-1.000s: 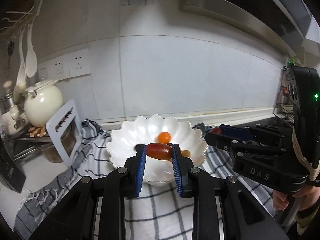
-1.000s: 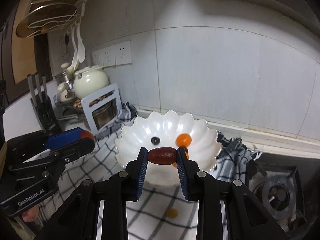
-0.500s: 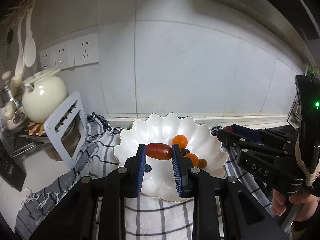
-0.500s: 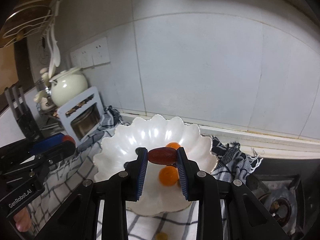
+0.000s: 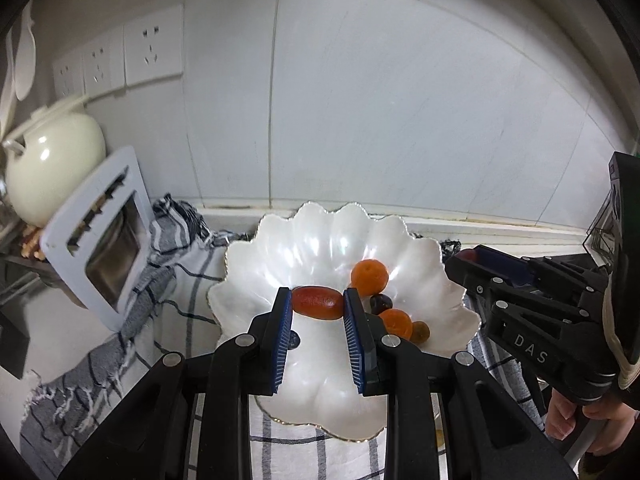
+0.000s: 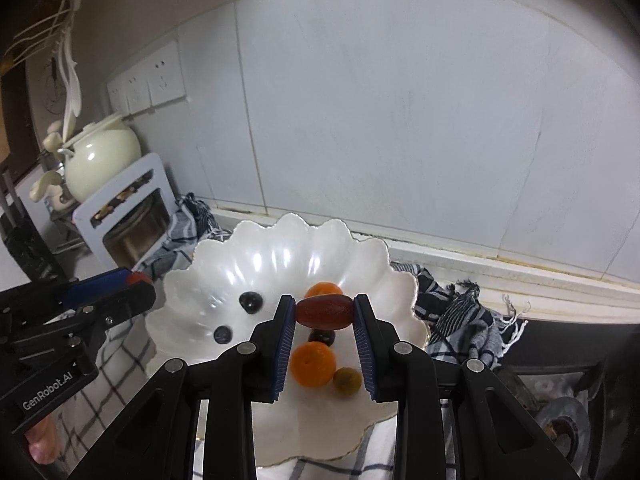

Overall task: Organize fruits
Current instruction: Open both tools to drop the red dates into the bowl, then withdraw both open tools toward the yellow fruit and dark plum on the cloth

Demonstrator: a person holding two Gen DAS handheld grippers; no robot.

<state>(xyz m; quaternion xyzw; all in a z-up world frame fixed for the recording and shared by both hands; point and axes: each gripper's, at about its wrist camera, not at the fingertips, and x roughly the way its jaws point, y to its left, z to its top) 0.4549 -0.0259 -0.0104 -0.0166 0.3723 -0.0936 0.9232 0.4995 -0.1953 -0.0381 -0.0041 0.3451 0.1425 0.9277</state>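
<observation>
My left gripper (image 5: 318, 305) is shut on an oblong red fruit (image 5: 317, 303), held over the left half of a white scalloped bowl (image 5: 320, 240). My right gripper (image 6: 324, 312) is shut on a darker red oblong fruit (image 6: 324, 312) above the same bowl (image 6: 280, 252). Inside the bowl lie two small oranges (image 6: 313, 363) (image 6: 323, 289), a small olive-brown fruit (image 6: 347, 380) and dark berries (image 6: 250, 302). Each gripper also shows in the other's view: the right one (image 5: 468, 258) at the right edge, the left one (image 6: 136, 280) at the left, both with a red fruit at their tips.
The bowl rests on a checked cloth (image 5: 160, 320). A cream teapot (image 5: 52, 168) and a white-framed metal rack (image 5: 104, 248) stand at the left. The tiled wall (image 5: 400, 100) rises just behind the bowl. A stove burner (image 6: 560, 436) lies at the right.
Both grippers have come forward and slightly down over the bowl, each still holding its red fruit; the bowl now looms larger and lower in both views.
</observation>
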